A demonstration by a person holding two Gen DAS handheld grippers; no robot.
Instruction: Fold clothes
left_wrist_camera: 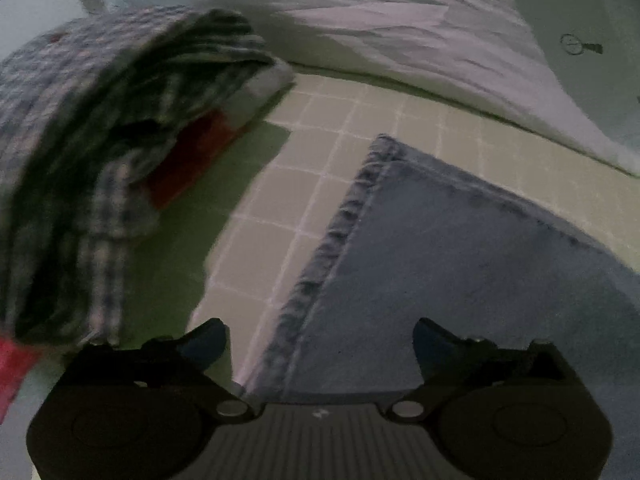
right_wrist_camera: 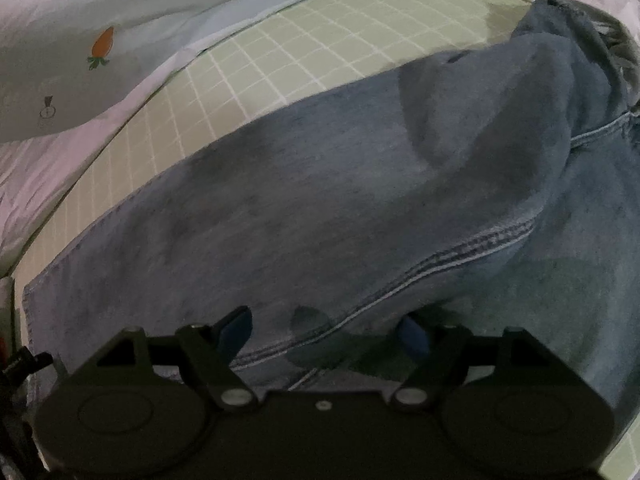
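The jeans [right_wrist_camera: 320, 200] are spread flat on the green checked sheet [right_wrist_camera: 280, 52], presumably so a fold can be started. The left gripper [left_wrist_camera: 320, 344] is held released over the hem; the right gripper [right_wrist_camera: 328, 332] is spread, gripping nothing, above a leg seam.

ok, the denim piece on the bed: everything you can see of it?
The denim garment is faded blue cotton-like cloth with double-stitched seams and a hemmed edge. It lies spread on the green grid-pattern sheet, mostly flat, bunched and rumpled at its far right end. The left gripper hovers open over the hem corner; the right gripper straddles a seam with its jaws apart, not pinching the cloth. Whether it is trousers or a jacket is unclear.
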